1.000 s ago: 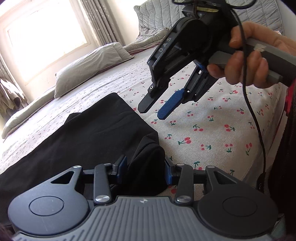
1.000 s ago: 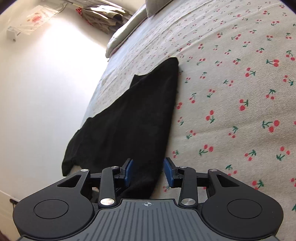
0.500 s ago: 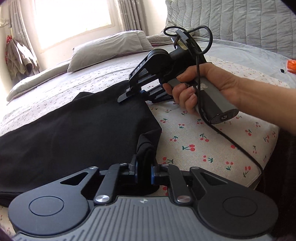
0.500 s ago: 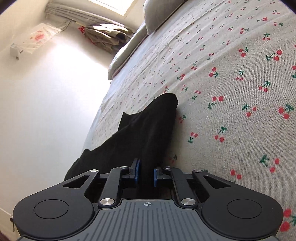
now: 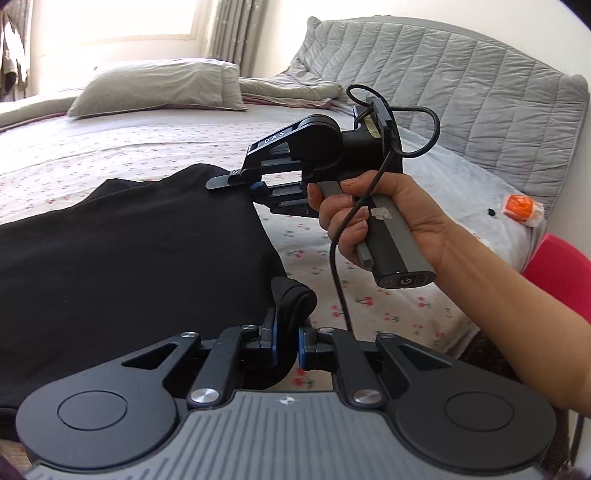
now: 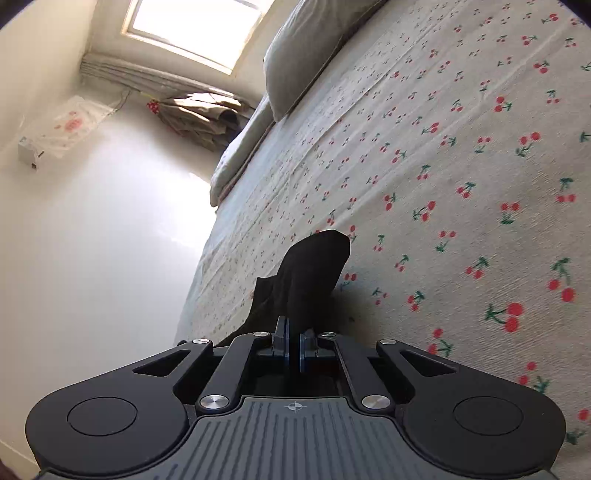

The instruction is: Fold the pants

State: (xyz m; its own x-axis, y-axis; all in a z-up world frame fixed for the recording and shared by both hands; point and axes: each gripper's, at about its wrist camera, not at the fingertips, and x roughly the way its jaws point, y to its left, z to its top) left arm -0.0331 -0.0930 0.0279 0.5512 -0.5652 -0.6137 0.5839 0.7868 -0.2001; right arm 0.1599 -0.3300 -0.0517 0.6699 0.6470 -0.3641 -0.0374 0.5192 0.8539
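The black pants (image 5: 122,266) are lying spread across the cherry-print bedsheet (image 5: 369,243), reaching toward the near edge of the bed. A bunched corner of the fabric is sitting pinched between the blue pads of the left gripper (image 5: 286,341), whose jaws have just been closing and are now clamped on the cloth. In the right wrist view the right gripper (image 6: 293,345) is gripping another part of the pants (image 6: 314,273) with its pads nearly together, and the cloth is rising from them in a dark peak over the sheet (image 6: 443,166).

In the left wrist view the right gripper (image 5: 236,182) is reaching over the far edge of the pants, held by a hand (image 5: 388,214) wrapped around its grey handle. White letters reading "DAS" are showing on its black arm, and a power symbol is showing on the butt of the handle. A black cable (image 5: 417,125) is looping off the top of the tool and hanging down past the hand.

A grey pillow (image 5: 159,86) is lying toward the far side of the bed under a bright window (image 5: 110,18). A quilted grey headboard (image 5: 461,81) is standing along the right, with a small orange object (image 5: 517,205) near the bed's right corner. Something red (image 5: 557,273) is showing beside the forearm.
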